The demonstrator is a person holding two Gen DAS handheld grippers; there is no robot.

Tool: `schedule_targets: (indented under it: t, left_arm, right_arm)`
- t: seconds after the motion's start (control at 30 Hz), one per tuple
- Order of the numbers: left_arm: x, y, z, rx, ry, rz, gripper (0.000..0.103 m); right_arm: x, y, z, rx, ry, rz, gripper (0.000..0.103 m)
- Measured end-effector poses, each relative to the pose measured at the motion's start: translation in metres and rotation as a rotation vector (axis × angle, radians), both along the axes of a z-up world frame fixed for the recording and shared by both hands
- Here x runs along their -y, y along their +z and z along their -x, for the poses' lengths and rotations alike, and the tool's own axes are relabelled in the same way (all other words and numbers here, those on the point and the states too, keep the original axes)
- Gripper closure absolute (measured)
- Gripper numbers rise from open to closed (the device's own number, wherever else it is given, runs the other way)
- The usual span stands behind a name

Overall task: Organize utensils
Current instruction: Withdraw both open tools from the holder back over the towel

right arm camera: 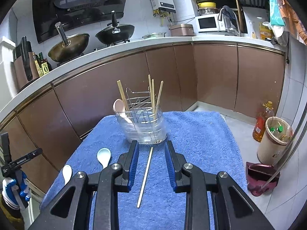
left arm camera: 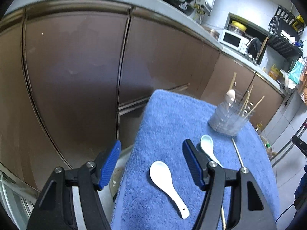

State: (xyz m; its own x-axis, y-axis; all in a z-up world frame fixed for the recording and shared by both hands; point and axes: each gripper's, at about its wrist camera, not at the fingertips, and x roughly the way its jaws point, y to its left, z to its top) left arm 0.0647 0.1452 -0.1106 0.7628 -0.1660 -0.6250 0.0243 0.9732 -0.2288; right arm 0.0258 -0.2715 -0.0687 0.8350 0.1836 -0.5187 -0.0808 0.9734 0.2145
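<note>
A blue towel [left arm camera: 163, 115] covers the small table. On it lie a white spoon [left arm camera: 168, 186], a pale blue spoon [left arm camera: 208, 146] and one loose chopstick [right arm camera: 145, 176]. At the far end stands a clear utensil holder [right arm camera: 143, 126] with a pink spoon [right arm camera: 119, 105] and several chopsticks in it. My left gripper [left arm camera: 151, 151] hovers open above the white spoon, touching nothing. My right gripper [right arm camera: 151, 149] is open with a narrow gap, just short of the holder. The loose chopstick lies on the towel below and between its fingers, with no pad pressing on it.
Brown cabinet doors [left arm camera: 76, 67] run close behind the table under a grey counter [right arm camera: 115, 49] that carries two woks, bottles and a microwave [right arm camera: 208, 23]. On the floor to the right are a bin [right arm camera: 274, 140] and an oil bottle [right arm camera: 261, 122]. A gloved hand [right arm camera: 11, 186] shows at the left.
</note>
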Motion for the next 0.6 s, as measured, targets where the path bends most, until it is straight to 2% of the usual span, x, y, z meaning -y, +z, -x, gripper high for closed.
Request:
schedule_targets:
  t: [0.3, 0.6]
  left_arm:
    - [-0.005, -0.034, -0.016, -0.132, -0.055, 0.093, 0.039]
    - [0.0, -0.059, -0.028, -0.215, -0.11, 0.12, 0.041]
  right_arm:
    - [-0.02, -0.015, -0.013, -0.076, 0.067, 0.002, 0.077]
    - [-0.052, -0.033, -0.026, -0.159, 0.175, 0.012, 0.077]
